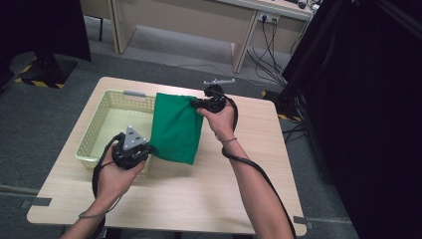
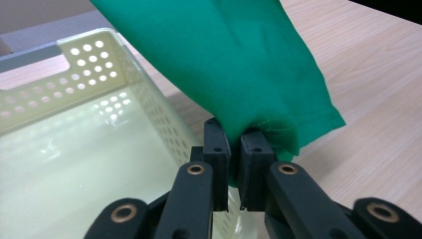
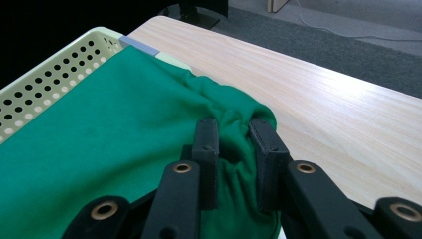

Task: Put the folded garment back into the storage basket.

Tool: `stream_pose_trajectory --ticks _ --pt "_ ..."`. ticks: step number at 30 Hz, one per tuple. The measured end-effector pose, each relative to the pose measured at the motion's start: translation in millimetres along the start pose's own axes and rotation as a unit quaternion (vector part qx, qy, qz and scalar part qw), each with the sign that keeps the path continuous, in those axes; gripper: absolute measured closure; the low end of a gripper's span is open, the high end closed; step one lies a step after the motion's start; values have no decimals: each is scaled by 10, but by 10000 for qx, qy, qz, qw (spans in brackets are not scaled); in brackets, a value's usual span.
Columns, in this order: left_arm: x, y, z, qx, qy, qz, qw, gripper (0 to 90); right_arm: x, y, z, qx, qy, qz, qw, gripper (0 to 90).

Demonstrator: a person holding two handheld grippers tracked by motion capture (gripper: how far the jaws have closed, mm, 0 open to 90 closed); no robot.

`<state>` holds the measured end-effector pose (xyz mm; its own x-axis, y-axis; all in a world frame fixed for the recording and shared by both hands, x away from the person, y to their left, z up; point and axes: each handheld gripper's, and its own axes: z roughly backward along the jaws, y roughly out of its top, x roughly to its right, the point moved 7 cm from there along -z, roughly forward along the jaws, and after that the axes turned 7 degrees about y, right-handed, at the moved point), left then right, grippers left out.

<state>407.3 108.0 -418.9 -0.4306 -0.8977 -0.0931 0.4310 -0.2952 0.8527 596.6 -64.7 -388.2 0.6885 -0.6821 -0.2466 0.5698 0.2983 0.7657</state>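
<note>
On the left of the wooden table (image 1: 199, 199) stands a pale yellow perforated basket (image 1: 107, 117), and at its near right corner the left gripper (image 1: 148, 149) is clamped on the near edge of a green cloth (image 1: 175, 127), the fabric pinched between its jaws in the left gripper view. The green cloth is lifted and stretched between the two grippers, hanging over the basket's right wall and the tabletop just beside it. Farther right, the right gripper (image 1: 195, 104) grasps the bunched far corner of the cloth, its jaws closed on the folds.
</note>
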Motion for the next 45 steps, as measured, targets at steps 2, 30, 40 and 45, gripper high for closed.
stream_pose_trajectory --ticks 2,30,40,45 --pt "-17 -3 10 5 15 8 10000 845 -21 11 -20 -15 8 14 10000 760" --pt "-365 -108 213 7 371 152 9992 843 -324 170 -268 -48 171 160 9997 760" --pt "-452 -158 267 -5 464 217 9987 844 -418 203 -339 -73 222 190 9995 759" --pt "-493 -187 282 -40 510 222 9984 844 -458 212 -380 -75 244 217 9994 759"
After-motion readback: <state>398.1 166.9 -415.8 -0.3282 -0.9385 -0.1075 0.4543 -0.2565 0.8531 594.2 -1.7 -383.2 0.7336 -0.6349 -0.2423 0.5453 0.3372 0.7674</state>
